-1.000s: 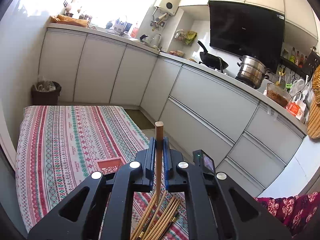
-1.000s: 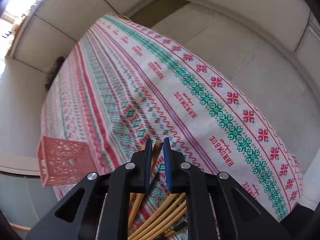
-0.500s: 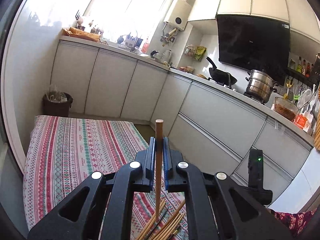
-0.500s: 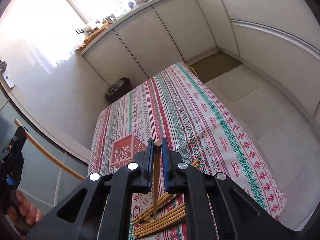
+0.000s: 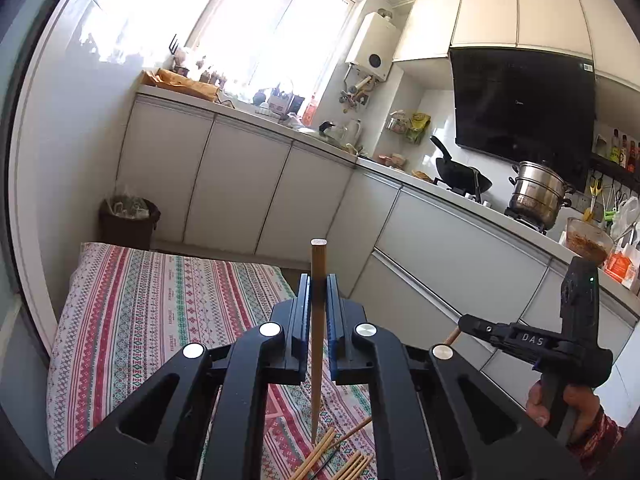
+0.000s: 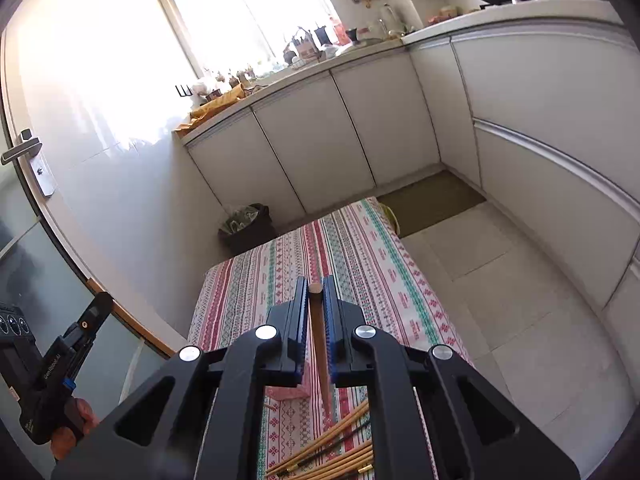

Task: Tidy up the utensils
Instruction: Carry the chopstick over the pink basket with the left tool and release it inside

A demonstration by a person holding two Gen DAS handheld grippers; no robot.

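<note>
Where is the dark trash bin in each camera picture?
Left wrist view: the trash bin stands at middle left, on the floor beyond the far end of the striped tablecloth.
Right wrist view: the trash bin sits near the centre, left of the middle, beyond the cloth's far end.
Shared landmark: the bright window.

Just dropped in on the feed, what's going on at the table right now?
A person is sorting chopsticks with a handheld claw in each hand. The left claw is shut on one wooden chopstick, held upright above the striped tablecloth. The right claw grips a second chopstick the same way. More loose chopsticks lie in a pile on the cloth below, not yet picked up. A pink basket sits just beyond them, mostly hidden.
</note>
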